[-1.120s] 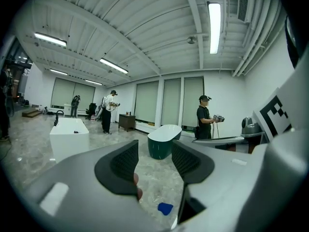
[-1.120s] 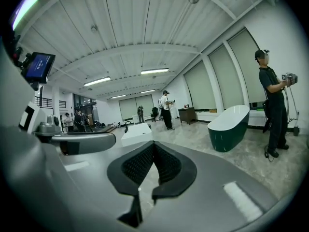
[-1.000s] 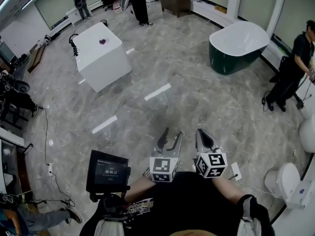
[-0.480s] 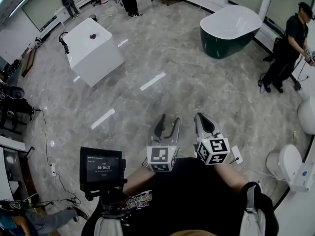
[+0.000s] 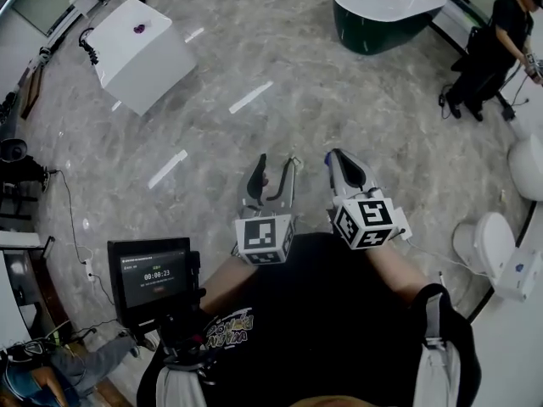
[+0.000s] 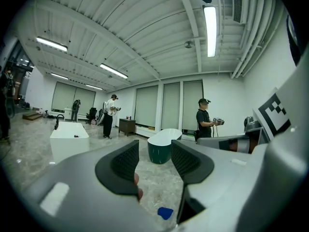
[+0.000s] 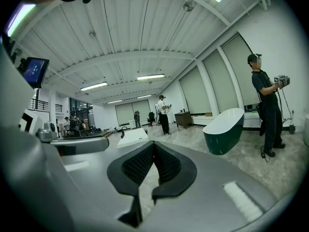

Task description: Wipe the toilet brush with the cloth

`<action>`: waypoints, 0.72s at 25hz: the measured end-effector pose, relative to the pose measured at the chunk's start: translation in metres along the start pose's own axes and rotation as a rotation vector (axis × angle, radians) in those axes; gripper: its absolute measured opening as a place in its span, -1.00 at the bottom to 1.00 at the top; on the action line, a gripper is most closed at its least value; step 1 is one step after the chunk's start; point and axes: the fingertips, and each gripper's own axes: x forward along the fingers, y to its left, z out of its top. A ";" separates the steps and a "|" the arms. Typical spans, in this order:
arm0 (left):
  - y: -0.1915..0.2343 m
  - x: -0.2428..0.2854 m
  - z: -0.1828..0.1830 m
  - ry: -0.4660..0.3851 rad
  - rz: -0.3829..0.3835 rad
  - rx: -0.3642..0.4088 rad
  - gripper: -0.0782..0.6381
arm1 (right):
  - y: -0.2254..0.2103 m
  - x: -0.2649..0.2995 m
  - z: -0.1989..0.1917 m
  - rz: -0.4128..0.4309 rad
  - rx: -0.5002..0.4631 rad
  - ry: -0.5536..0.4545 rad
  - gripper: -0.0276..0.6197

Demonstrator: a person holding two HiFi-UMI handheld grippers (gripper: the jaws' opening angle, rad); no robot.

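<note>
My left gripper (image 5: 275, 170) stands parted, empty, jaws just closing slightly; right gripper (image 5: 338, 158) pinched together; only the left gripper view shows an unclear blue patch (image 6: 165, 212).

Dark bathtub (image 5: 382, 36) cut by top edge; purple item (image 5: 138, 29) too small

The small monitor (image 5: 151, 276) shows a timer reading 00:00:23.

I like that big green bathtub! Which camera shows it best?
The right gripper view: the green bathtub stands whole and unblocked, side on. The head view cuts off its far end at the picture's top edge. The left gripper view shows it whole too, but smaller and farther off.
</note>
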 end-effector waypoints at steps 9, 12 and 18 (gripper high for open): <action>0.010 -0.002 -0.003 0.022 0.049 -0.004 -0.19 | 0.002 -0.001 -0.002 0.002 0.003 0.008 -0.91; 0.010 -0.002 -0.004 0.024 0.043 -0.008 -0.19 | 0.004 -0.001 -0.003 0.008 0.000 0.009 -0.91; 0.008 -0.002 -0.003 0.024 0.035 -0.009 -0.19 | 0.007 -0.003 -0.001 0.020 -0.008 0.006 -0.91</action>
